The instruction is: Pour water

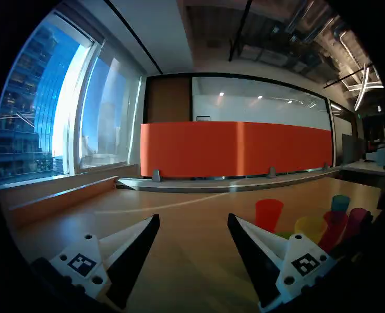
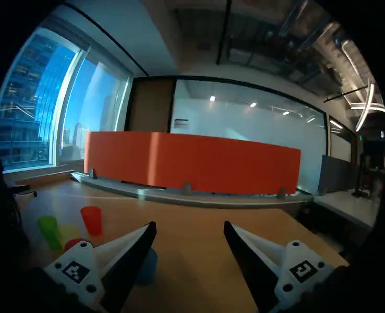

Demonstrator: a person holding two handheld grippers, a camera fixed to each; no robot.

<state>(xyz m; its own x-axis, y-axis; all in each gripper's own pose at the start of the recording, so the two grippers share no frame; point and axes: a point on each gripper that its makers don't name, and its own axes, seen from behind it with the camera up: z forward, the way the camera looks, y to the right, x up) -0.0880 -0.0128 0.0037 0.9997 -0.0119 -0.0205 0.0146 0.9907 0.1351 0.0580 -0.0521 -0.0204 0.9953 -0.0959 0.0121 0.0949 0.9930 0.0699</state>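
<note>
Left tool (image 1: 192,216): jaws wide apart, nothing between them, just bare wooden counter (image 1: 192,261). Cups stand on the counter at lower right of the left gripper view, past the right-hand finger. Orange cup (image 1: 268,213) is nearest frame centre, yellow cup (image 1: 311,227) just beside it, then red cup (image 1: 334,232) and magenta cup (image 1: 357,219), teal cup (image 1: 340,202) farther back. Bunched close; can't tell the contents.

Right tool (image 2: 189,224): also spread open, empty. In the right gripper view the cups sit lower left. Orange cup is upright, green cup (image 2: 49,231) is near the edge, blue cup (image 2: 149,266) is partly hidden behind the left-hand finger.

Orange partition (image 1: 234,148) runs across mid-frame, window (image 1: 46,115) upper left.
</note>
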